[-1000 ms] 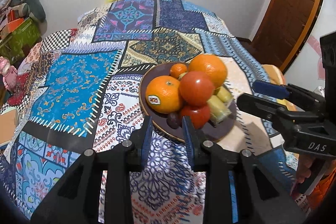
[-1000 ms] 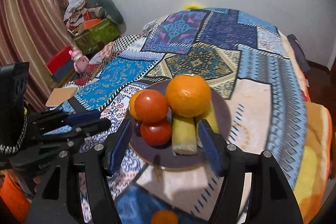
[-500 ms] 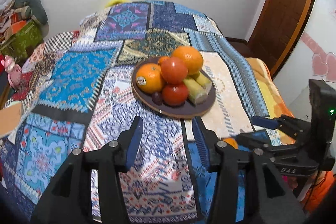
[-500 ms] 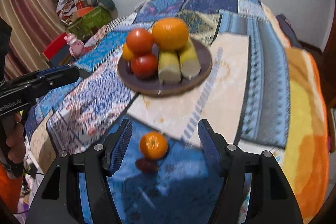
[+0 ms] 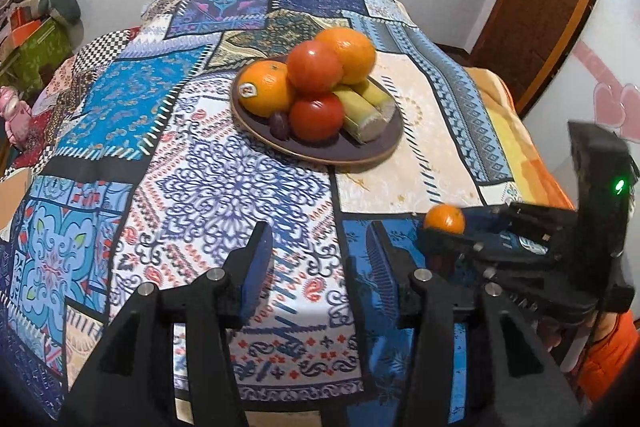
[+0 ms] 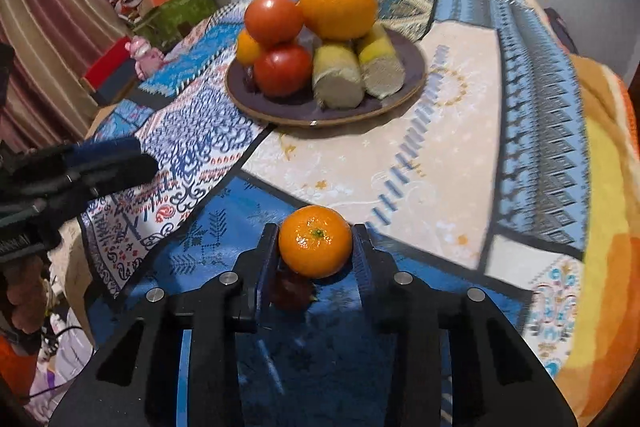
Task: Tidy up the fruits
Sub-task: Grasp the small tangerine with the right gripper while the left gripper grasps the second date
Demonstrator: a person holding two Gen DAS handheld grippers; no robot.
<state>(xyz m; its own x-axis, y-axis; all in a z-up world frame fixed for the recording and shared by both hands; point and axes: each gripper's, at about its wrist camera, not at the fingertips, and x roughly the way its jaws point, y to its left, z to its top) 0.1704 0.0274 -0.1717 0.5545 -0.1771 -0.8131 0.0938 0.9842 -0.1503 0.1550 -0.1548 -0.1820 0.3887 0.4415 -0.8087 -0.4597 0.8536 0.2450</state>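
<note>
I've pulled both claws back from plate (image 6: 416,67) | right claw (image 6: 316,247) now clamps mandarin (image 6: 315,241) near plate | left claw (image 5: 316,263) wide open, empty | next: plate it

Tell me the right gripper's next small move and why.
Probably lift. The right gripper has its fingers against both sides of the small mandarin, which sits low over the blue cloth, apart from the plate of piled fruit. Raising it first clears the dark fruit beneath.
</note>
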